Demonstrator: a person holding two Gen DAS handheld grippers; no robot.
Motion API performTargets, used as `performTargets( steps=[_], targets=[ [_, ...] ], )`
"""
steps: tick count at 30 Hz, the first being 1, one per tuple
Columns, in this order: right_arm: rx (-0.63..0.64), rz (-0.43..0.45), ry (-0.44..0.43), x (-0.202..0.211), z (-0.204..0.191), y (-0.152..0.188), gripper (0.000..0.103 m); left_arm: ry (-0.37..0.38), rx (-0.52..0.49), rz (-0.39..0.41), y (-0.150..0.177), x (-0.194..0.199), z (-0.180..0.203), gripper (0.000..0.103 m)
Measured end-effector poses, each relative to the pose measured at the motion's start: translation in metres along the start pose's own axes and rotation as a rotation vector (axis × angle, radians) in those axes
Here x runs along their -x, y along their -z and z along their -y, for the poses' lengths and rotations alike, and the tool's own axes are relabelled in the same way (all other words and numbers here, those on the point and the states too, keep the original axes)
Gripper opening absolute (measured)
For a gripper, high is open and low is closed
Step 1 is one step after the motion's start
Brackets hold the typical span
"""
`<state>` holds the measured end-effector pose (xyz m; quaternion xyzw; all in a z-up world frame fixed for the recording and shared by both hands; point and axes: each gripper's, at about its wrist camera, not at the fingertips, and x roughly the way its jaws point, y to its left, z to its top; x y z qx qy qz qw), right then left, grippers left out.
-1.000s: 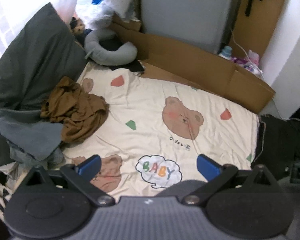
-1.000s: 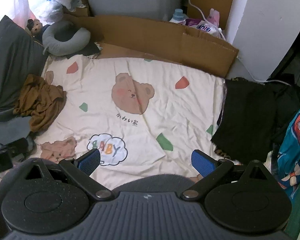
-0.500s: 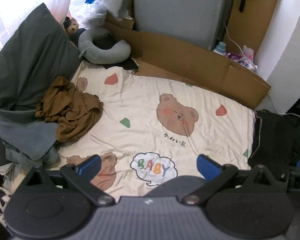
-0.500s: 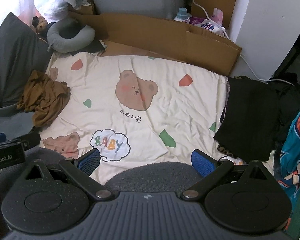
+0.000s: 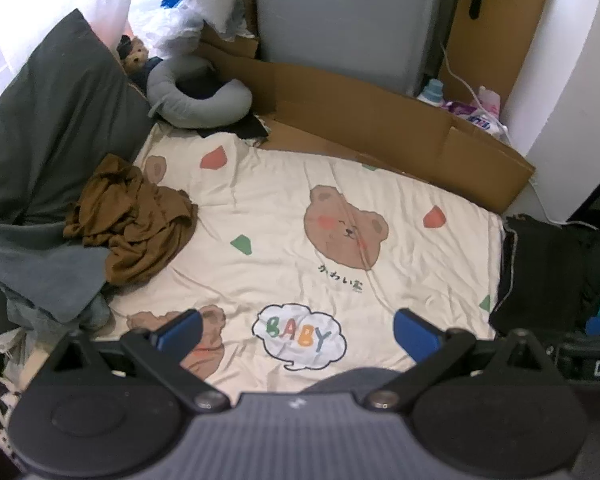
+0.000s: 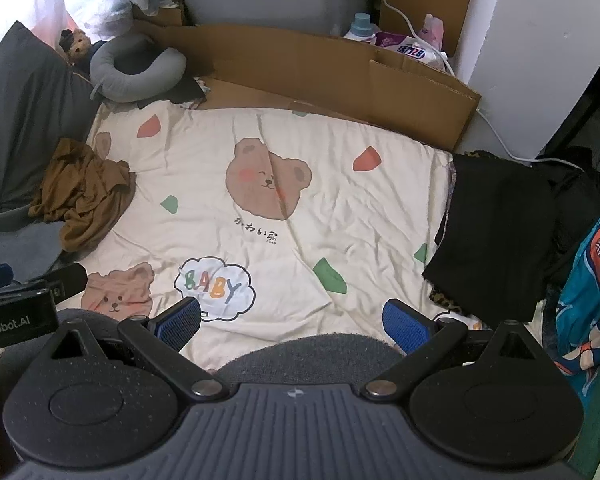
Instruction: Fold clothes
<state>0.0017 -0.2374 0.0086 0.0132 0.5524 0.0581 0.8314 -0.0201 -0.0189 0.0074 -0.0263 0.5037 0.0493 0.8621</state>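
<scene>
A crumpled brown garment point(image 5: 134, 220) lies at the left side of the cream bear-print sheet point(image 5: 284, 208), also in the right wrist view point(image 6: 82, 200). A grey-blue garment point(image 5: 40, 268) lies in front of it. A flat black garment point(image 6: 496, 236) lies on the right edge, also in the left wrist view point(image 5: 548, 276). My left gripper point(image 5: 296, 330) is open and empty, above the sheet's near edge. My right gripper point(image 6: 292, 320) is open and empty, above the near edge too.
A dark grey pillow point(image 5: 52, 132) leans at the left. A grey neck pillow point(image 5: 196, 96) and a small teddy point(image 5: 134, 52) sit at the back. Cardboard point(image 5: 380, 128) lines the far edge. A blue patterned cloth point(image 6: 584, 300) hangs at the right.
Both grippers have drawn back and risen slightly, so more of the bed shows. The left gripper's body now shows at the left edge of the right view. Both stay open.
</scene>
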Motion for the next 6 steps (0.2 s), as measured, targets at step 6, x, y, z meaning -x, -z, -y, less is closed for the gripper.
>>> performTargets(
  steps=[6],
  targets=[
    [-0.015,0.018,-0.015,0.0005,0.0023,0.0016,0.101,-0.006,0.001,0.0,-0.0003,-0.0012,-0.0026,0.102]
  ],
)
